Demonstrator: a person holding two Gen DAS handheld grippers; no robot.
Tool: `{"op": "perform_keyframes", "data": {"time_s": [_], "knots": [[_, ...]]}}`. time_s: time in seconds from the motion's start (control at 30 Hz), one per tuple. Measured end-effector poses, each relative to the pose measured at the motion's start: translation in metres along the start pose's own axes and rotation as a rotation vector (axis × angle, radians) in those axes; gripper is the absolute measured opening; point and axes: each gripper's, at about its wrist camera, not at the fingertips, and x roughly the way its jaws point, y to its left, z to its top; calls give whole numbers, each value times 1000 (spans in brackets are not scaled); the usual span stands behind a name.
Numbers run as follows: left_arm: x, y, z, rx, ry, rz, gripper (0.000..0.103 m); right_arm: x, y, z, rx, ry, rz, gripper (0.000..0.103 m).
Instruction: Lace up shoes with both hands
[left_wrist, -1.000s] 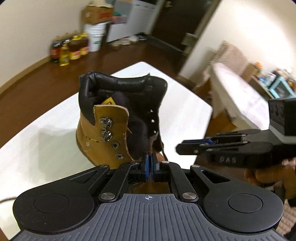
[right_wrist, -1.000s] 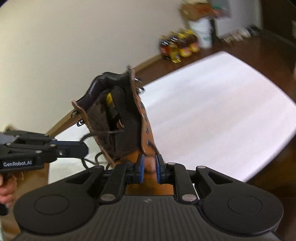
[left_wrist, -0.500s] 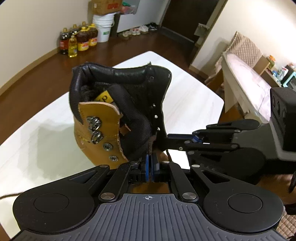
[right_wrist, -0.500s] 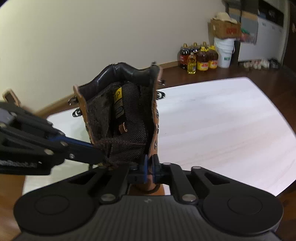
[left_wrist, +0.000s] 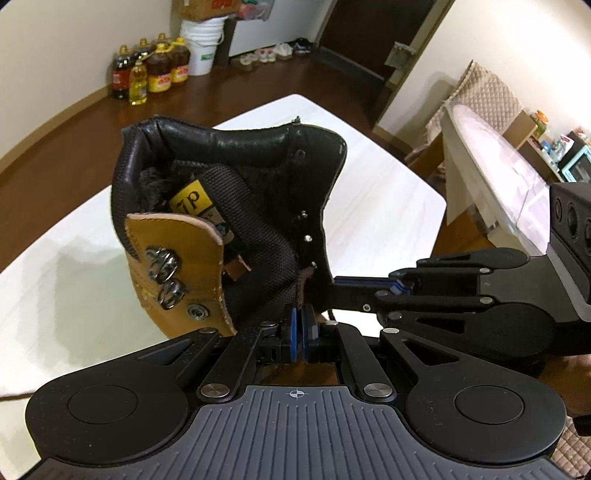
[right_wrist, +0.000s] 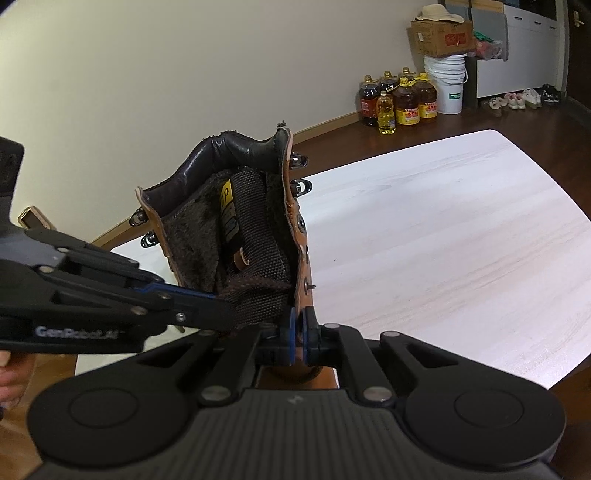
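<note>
Boot (left_wrist: 229, 221) of tan leather with a black padded collar stands on the white table (left_wrist: 369, 192), filling the middle of my left wrist view and the left-centre of my right wrist view. On its mesh tongue sits a yellow label (left_wrist: 190, 201) printed with what looks like "Tp"; the smaller print beneath is too fine for me to read. My left gripper (left_wrist: 301, 326) is pinched narrow at the bottom centre of its own frame, its blue pads pressed on a strand of dark brown lace (right_wrist: 258, 284) at the base of the tongue. My right gripper (right_wrist: 299, 332) is likewise drawn nearly closed, its pads against the tan eyelet flap at the bottom centre of its view; whether lace lies between them I cannot tell. Across the lower left of the right wrist view the side of my left gripper reads "GenRobot.AI". Oil bottles (right_wrist: 400, 101) with red and yellow labels stand on the floor in the upper right, beside a white bucket (right_wrist: 445, 83) under a cardboard box (right_wrist: 441, 37) with red printing too small to read.
</note>
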Motion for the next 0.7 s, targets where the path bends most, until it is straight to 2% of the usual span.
{"op": "perform_keyframes", "data": {"time_s": [0.13, 0.2, 0.27, 0.3, 0.37, 0.47, 0.6, 0.7], "knots": [[5, -4, 2, 5, 26, 11, 3, -5, -8, 1, 34, 13, 46, 6], [7, -6, 3, 10, 30, 18, 3, -17, -16, 3, 48, -13, 70, 8], [9, -7, 4, 13, 32, 25, 3, -22, -19, 4, 14, -26, 56, 17], [10, -7, 4, 17, 32, 29, 3, -22, -18, 4, -43, -25, 36, 17], [10, -9, 5, 22, 31, 36, 3, -20, -7, 2, -301, -10, -34, 17], [10, -8, 4, 15, 30, 47, 3, -14, 7, -3, -642, 5, -59, 16], [10, -8, 4, -3, 24, 55, 3, -3, 18, -5, -915, 29, -59, 16], [10, -9, 6, -19, 17, 60, 3, 1, 22, -3, -990, 38, -41, 16]]}}
